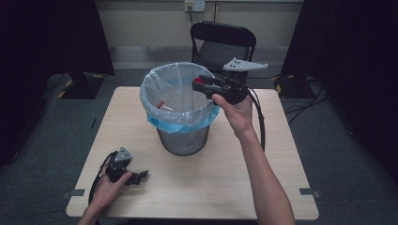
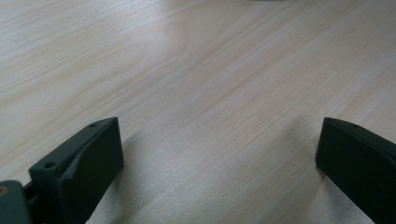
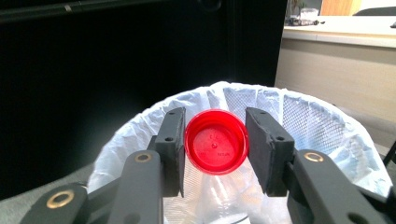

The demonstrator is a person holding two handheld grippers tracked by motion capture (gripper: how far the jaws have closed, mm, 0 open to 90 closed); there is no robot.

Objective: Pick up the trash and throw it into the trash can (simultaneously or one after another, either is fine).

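Holding a small round red plastic bottle cap (image 3: pixel 216 141) edge-on between its two black jaws, the right gripper (image 1: pixel 202 85) hung just over the rim of the grey wire-mesh waste bin (image 1: pixel 184 139), which stood on the pale wooden bench (image 1: pixel 206 183) toward its far side. The bin's translucent white liner (image 1: pixel 176 101), folded out over the rim with a blue edge, showed a few bits of rubbish lying inside. In the right gripper view the cap sat squarely between the pads, its hollow side facing the camera, directly above the liner's open mouth; I judged it was held there so that parting the jaws would let it fall straight in rather than catch the rim.

The left gripper (image 1: pixel 138 176) lay low at the near left of the bench in the person's hand, well apart from the bin. Its jaws stood wide apart with nothing between them but bare wood, seemingly parked out of the way. A black folding chair (image 1: pixel 223 40) stood beyond the bench.
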